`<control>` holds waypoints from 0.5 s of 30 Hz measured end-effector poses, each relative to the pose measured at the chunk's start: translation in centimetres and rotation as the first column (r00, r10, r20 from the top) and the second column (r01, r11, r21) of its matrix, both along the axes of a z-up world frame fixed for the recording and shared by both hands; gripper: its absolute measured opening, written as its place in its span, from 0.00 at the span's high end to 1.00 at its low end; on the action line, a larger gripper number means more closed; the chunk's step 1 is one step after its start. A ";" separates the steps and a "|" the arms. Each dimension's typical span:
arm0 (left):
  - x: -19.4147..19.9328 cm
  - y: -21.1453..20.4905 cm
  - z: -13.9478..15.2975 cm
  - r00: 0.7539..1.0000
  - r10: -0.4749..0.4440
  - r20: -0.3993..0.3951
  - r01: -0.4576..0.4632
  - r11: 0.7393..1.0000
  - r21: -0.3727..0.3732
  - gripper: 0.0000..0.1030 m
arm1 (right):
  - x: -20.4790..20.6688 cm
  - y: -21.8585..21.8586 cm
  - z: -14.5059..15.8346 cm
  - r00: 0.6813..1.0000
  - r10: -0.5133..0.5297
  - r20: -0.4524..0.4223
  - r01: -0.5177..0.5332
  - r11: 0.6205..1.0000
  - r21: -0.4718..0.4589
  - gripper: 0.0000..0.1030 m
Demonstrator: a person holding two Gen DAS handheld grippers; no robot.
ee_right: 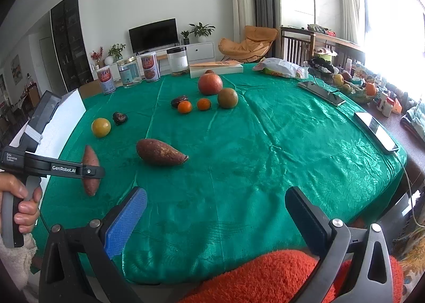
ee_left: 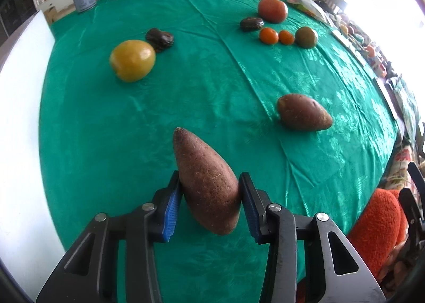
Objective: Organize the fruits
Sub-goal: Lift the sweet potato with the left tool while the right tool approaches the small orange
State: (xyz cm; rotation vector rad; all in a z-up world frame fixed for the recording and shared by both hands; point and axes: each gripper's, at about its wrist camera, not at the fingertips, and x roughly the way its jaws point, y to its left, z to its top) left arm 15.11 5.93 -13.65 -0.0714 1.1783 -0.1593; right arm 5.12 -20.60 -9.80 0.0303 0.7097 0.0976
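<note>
My left gripper (ee_left: 209,197) is shut on a reddish-brown sweet potato (ee_left: 207,186), its blue pads pressing both sides, and holds it just above the green tablecloth (ee_left: 132,143). The right wrist view shows this gripper (ee_right: 91,170) at the left in a person's hand, with the sweet potato (ee_right: 90,170) upright. A second sweet potato (ee_right: 160,155) lies on the cloth. Farther off sit a yellow fruit (ee_right: 101,127) beside a dark wrinkled fruit (ee_right: 120,118), and a group: a large red-orange fruit (ee_right: 210,84), two tangerines (ee_right: 184,107), a greenish fruit (ee_right: 227,98). My right gripper (ee_right: 215,212) hangs open over the near edge, nothing between its fingers.
Cans and jars (ee_right: 127,72) and a flat white box (ee_right: 216,68) line the table's far edge. Two flat devices (ee_right: 377,128) lie at the right edge, with a snack bag (ee_right: 281,68) behind. A white board (ee_right: 61,122) sits at the left. Orange fuzzy fabric (ee_right: 265,276) is below my right gripper.
</note>
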 end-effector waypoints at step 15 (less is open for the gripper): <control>-0.6 0.4 -1.7 0.994 0.069 0.082 -0.073 0.996 0.054 0.38 | 0.1 -0.7 0.3 0.999 0.011 -0.046 -0.009 0.999 0.036 0.00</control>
